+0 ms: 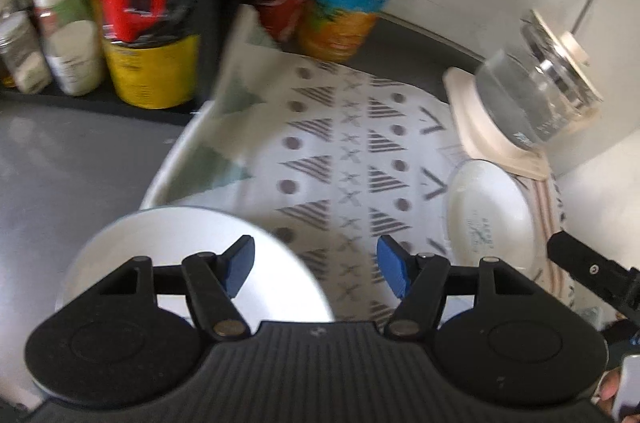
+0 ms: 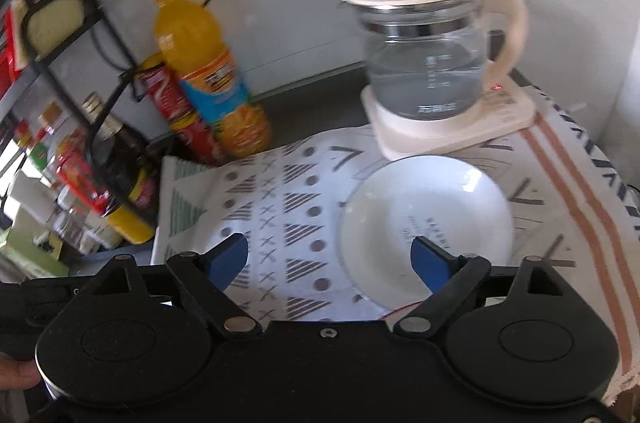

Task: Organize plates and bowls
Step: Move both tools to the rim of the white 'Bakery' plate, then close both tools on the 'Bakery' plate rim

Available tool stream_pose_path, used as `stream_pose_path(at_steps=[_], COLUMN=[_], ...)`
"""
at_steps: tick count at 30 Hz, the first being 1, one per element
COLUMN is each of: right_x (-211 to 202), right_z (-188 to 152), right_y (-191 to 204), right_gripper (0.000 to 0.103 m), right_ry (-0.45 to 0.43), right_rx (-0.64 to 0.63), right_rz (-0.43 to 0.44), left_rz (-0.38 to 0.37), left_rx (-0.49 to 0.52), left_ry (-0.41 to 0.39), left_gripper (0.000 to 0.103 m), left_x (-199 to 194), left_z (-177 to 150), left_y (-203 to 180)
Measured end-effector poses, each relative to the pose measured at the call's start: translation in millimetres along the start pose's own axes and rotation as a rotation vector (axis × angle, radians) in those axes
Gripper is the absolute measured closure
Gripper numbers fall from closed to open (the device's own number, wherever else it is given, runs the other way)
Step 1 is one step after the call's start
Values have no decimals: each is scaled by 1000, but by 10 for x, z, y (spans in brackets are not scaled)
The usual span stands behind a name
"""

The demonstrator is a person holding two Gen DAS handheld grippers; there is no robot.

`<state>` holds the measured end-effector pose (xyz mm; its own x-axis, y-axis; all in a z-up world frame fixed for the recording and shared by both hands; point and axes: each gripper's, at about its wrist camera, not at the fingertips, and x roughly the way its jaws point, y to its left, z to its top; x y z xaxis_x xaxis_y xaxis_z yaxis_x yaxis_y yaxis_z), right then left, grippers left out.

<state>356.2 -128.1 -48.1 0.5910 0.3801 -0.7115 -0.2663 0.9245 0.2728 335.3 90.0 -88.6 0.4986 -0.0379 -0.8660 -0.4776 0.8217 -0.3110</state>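
Observation:
In the left wrist view a white round dish [image 1: 168, 251] lies at the near left, partly under my left gripper [image 1: 316, 267], which stands open with nothing between its blue pads [image 1: 240, 265]. A white bowl [image 1: 488, 219] sits on the patterned cloth [image 1: 340, 151] at the right, below the kettle. In the right wrist view that white bowl [image 2: 428, 219] rests upright on the cloth [image 2: 288, 207]. My right gripper [image 2: 330, 261] hovers open just in front of it, its right pad [image 2: 432, 263] over the bowl's near side, gripping nothing. Part of the right gripper [image 1: 592, 271] shows at the left view's right edge.
A glass kettle [image 2: 428, 63] on its cream base [image 2: 452, 127] stands behind the bowl. An orange juice bottle [image 2: 212, 75], a red snack tube [image 2: 180, 111] and a rack of jars and cans [image 1: 132, 3] line the back left. Cables hang on the wall.

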Motion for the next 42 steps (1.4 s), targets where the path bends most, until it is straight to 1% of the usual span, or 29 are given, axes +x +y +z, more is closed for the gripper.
stream_pose_path(at_steps=[7, 12, 16, 21, 26, 28, 30, 31, 32, 37, 40, 42], right_x=[-10, 13, 79, 191, 315, 368, 435, 479, 523, 720, 802, 861], right_z=[17, 6, 25, 39, 71, 95, 117, 126, 132, 153, 155, 144], right_y=[-224, -433, -618, -836, -1018, -1089, -1165, -1209, -1254, -1448, -1527, -1583], right_gripper=[15, 15, 22, 24, 35, 38, 40, 42, 46, 57, 62, 68], right_ry=[4, 19, 41, 82, 118, 134, 153, 170, 187, 259, 287, 308], right_rx=[41, 112, 164, 247, 311, 329, 351, 364, 377, 422, 435, 455], right_rz=[-62, -76, -108, -119, -133, -139, -142, -142, -142, -156, -170, -159], left_rz=[-61, -85, -103, -128, -145, -147, -154, -153, -152, -156, -167, -172], left_rx=[79, 116, 137, 140, 116, 105, 94, 91, 90, 85, 83, 75], left_ry=[29, 57, 79, 113, 154, 167, 181, 187, 192, 225, 240, 250], left_gripper=[37, 37, 38, 40, 42, 47, 50, 53, 55, 68, 74, 79], left_x=[195, 357, 500, 682, 879, 949, 1035, 1075, 1123, 1302, 1376, 1421], left_z=[72, 75, 55, 48, 76, 90, 105, 110, 114, 123, 129, 127], left_y=[-369, -555, -670, -754, -791, -801, -816, -825, -838, -897, -940, -960])
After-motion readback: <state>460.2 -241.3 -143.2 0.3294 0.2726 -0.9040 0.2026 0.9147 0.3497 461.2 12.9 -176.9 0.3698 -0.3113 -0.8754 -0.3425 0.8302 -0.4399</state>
